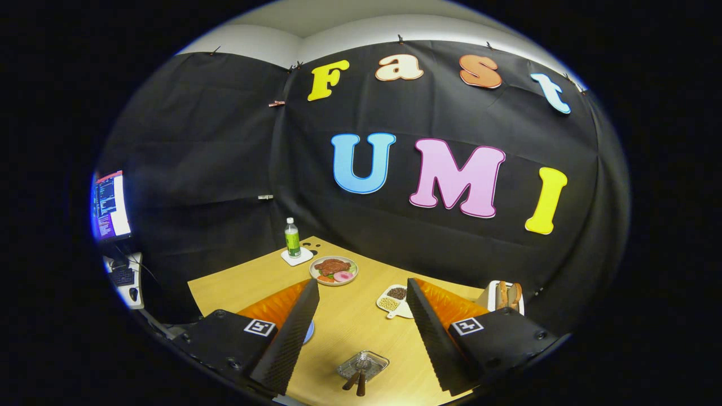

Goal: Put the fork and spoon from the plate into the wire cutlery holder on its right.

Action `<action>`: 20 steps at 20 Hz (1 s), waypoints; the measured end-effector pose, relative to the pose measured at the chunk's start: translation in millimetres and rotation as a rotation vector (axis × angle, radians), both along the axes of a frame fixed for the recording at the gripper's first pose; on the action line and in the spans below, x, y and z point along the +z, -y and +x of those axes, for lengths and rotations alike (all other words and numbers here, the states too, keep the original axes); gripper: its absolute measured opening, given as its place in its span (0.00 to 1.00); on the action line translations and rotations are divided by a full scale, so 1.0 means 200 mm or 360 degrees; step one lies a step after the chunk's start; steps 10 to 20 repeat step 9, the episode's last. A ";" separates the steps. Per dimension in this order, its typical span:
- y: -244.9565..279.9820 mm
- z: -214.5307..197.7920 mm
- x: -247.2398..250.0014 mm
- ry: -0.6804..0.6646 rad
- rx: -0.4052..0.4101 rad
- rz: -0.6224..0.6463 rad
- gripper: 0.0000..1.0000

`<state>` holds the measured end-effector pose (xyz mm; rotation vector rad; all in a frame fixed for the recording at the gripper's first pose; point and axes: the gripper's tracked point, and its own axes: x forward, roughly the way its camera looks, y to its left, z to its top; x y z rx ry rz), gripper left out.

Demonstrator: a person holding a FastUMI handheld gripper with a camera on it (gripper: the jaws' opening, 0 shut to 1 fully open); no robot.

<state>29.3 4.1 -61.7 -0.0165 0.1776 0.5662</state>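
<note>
My gripper (362,287) is open and held above the wooden table (350,321), with nothing between its fingers (287,338). Low between the fingers stands the wire cutlery holder (364,363). Two brown-handled utensils (355,383) stick out of it, leaning toward me; their heads are hidden, so I cannot tell fork from spoon. To the holder's left, a sliver of a blue plate (308,332) peeks out from behind the left finger; most of it is hidden.
Beyond the fingers are a plate of food (333,270), a green-labelled bottle (292,238) on a coaster, and a divided dish of beans (393,299). A toaster with bread (506,296) stands behind the right finger. A monitor (110,206) and keyboard sit off the table's left.
</note>
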 end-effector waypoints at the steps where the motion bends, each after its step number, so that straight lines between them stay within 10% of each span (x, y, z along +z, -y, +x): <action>1: -0.01 0.00 0.00 0.0002 -0.0003 -0.0003 0.97; 20: -0.05 0.01 0.03 0.0001 -0.0007 -0.0011 0.97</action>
